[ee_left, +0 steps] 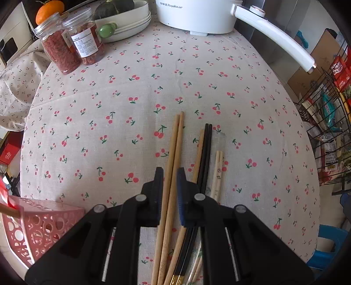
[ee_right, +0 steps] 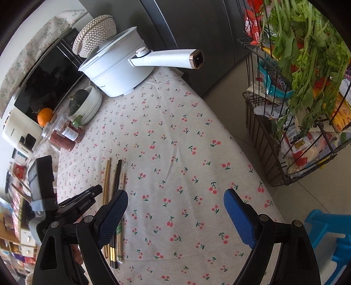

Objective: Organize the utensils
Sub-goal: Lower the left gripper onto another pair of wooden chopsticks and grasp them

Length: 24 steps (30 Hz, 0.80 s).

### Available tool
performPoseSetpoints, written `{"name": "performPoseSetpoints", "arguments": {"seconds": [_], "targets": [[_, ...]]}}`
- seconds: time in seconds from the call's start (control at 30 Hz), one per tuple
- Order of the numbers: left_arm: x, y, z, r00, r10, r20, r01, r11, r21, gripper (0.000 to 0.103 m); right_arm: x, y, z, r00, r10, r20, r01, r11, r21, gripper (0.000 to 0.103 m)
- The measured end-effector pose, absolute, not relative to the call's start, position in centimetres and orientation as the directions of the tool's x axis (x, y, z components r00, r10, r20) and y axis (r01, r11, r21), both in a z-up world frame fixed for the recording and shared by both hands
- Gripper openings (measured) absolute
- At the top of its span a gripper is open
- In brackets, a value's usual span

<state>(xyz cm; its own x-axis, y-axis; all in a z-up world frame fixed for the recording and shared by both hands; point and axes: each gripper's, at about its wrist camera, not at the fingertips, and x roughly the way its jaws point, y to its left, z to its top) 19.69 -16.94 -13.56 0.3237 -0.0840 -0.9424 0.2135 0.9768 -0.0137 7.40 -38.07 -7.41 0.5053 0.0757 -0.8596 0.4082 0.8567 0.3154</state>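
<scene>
Surface: cherry-print cloth covers the counter point(ee_left: 142, 87), seen from both wrist views.
Back edge: white electric pot point(ee_left: 197, 15) with a long handle, stacked pale bowls point(ee_left: 133, 24) holding a dark green squash, two clear jars point(ee_left: 72, 48) of red contents, and an orange point(ee_left: 49, 11) behind them.
Right side: wire rack point(ee_right: 285, 136) on the floor, stuffed with packets and leafy greens; a blue plastic stool point(ee_right: 329, 236) below the counter edge.
Utensils: light wooden chopsticks point(ee_left: 175, 142) lie side by side on the cloth, pointing away from the left camera; just to their right a black pair point(ee_left: 206, 153) with gold-banded ends, a single pale stick against it, and a short pair in a clear wrapper point(ee_left: 218, 171).
Holder: pink perforated basket point(ee_left: 39, 223) stands at the lower left of the left view, beside the left tool.
Left tool point(ee_left: 170, 173): pointed steeply down, jaws drawn nearly together, pads pressing on the two light wooden chopsticks, which run between them.
Right tool point(ee_right: 175, 206): jaws spread wide over bare cloth, holding nothing; the chopstick group lies just past its left finger, partly hidden by it.
Relation: in the right view the left tool sits at the near end of the chopsticks, a phone mounted on its body.
</scene>
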Motion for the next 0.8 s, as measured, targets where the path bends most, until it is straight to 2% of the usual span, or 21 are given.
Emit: {"name": "performPoseSetpoints", "arguments": {"seconds": [0.27,0.8], "targets": [[20.7,-17.5,-14.6,0.317,-0.045,-0.947,0.209,0.978,0.024,0.007,8.2,-37.5,-7.6,0.494,0.078,-0.866,0.377,0.879,0.294,0.09],[21.3,-18.8,-15.6,0.262,0.006,-0.965,0.281,0.956,0.082,0.006,8.2,-37.5,-7.7,0.488,0.078,-0.869,0.382,0.876,0.293,0.09]]}}
